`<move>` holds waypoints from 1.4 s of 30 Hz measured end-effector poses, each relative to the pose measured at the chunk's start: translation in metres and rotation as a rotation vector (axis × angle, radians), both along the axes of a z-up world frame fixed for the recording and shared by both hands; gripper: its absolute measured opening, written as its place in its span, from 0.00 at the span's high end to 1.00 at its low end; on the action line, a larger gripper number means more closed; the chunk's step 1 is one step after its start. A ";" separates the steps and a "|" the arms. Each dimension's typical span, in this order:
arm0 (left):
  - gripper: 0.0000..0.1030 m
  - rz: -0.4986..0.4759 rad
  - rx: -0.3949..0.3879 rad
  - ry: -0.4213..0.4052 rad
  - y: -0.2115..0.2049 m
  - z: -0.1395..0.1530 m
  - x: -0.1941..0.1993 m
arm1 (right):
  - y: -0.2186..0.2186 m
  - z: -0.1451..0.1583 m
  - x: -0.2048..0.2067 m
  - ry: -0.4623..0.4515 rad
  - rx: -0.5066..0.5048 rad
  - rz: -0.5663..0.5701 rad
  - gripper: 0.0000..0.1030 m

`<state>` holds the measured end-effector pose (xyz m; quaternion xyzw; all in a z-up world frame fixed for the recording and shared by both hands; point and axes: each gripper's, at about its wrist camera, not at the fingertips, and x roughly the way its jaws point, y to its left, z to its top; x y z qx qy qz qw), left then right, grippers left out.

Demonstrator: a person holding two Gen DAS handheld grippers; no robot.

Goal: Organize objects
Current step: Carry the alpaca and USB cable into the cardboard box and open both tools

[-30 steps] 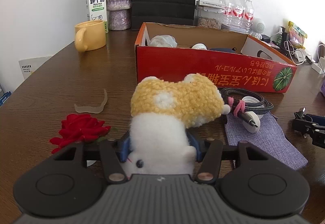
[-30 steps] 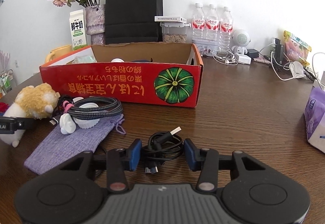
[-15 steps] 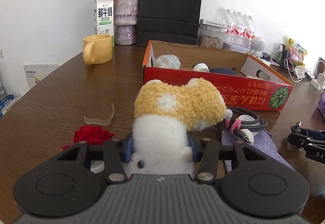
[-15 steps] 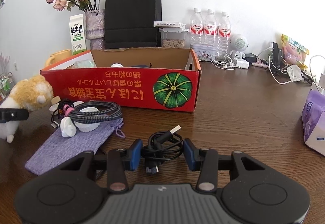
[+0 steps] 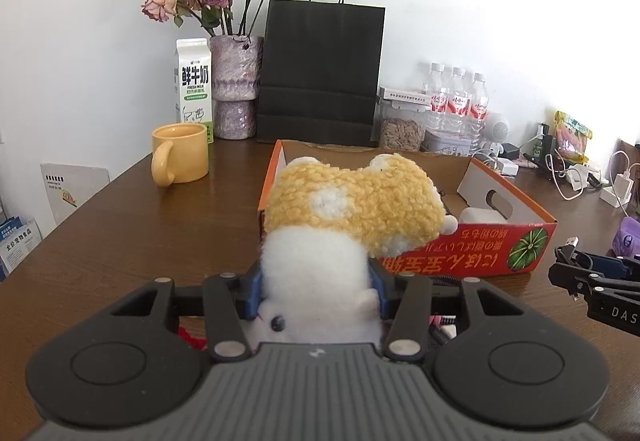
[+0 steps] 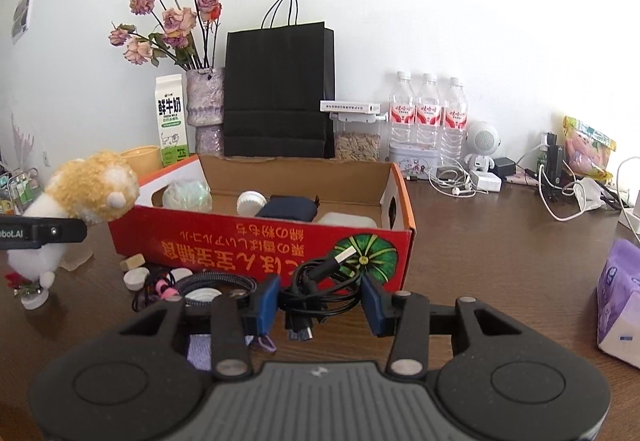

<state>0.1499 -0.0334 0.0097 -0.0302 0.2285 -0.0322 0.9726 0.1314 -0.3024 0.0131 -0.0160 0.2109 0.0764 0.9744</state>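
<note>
White wall backs a dark wooden tabletop (image 6: 480, 261) crowded along its far edge with a black paper bag (image 6: 278, 89), a vase of dried roses (image 6: 206, 109), a milk carton (image 5: 193, 85), a yellow mug (image 5: 182, 153) and three water bottles (image 6: 428, 109). Mid-tabletop sits a red cardboard box (image 6: 256, 241), open at the top, with a dark pouch (image 6: 288, 207) and a few pale items inside. The left gripper (image 5: 316, 291) has its jaws, which have just been closing, pressed partway shut on the white body of a plush hamster (image 5: 352, 209); the toy is clear of the tabletop, its yellow head in front of the box's near wall in the left wrist view and beside the box's left end in the right wrist view. The right gripper (image 6: 318, 301) has its jaws partly closed on a coiled black USB cable (image 6: 320, 281), just in front of the box's pumpkin picture. A braided cable (image 6: 216, 281), small white caps and a purple fabric bag (image 6: 200, 351) lie on the tabletop near the box's front left corner.
</note>
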 end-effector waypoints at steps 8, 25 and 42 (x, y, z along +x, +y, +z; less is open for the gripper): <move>0.51 -0.003 -0.019 -0.069 -0.014 0.023 0.022 | 0.014 0.026 0.028 -0.066 -0.001 0.028 0.59; 0.51 0.002 -0.027 -0.088 -0.051 0.029 0.101 | 0.031 0.034 0.127 -0.070 0.020 0.039 0.59; 0.51 0.052 0.012 -0.006 -0.053 -0.004 0.168 | 0.020 0.002 0.193 0.003 0.039 0.011 0.59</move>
